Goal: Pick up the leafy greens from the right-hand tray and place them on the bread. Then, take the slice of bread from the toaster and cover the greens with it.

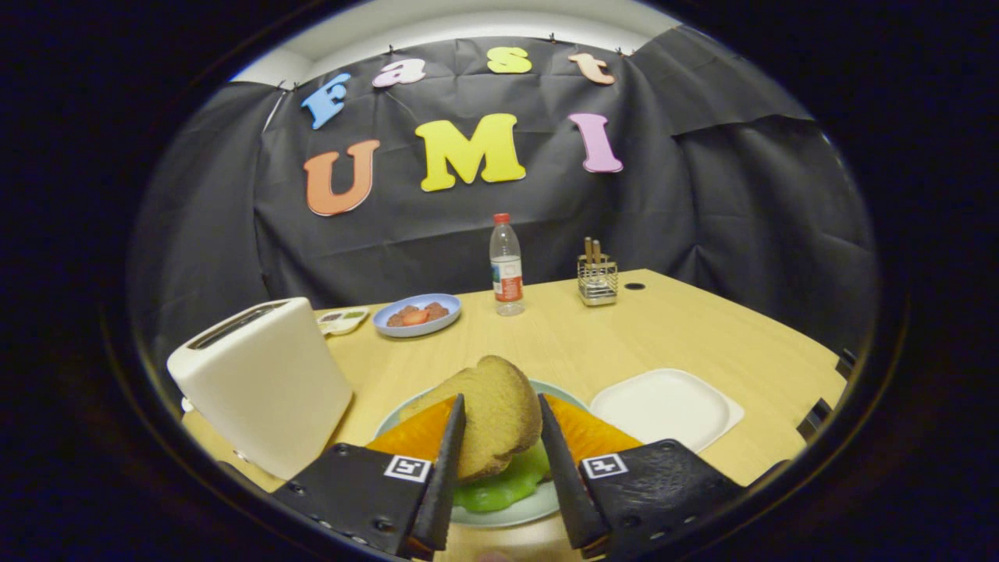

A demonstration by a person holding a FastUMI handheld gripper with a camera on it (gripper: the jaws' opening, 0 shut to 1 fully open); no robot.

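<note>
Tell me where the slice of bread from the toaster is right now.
In the gripper view, the bread slice sits tilted between the hand-held gripper fingers, over the leafy greens on the plate, right of the toaster.

Your tool [499, 437] points forward and slightly down, its two fingers [446, 468] spread apart and angled toward each other at the tips. A slice of bread [488, 414] sits between them; whether both fingers actually press on it cannot be told.
</note>
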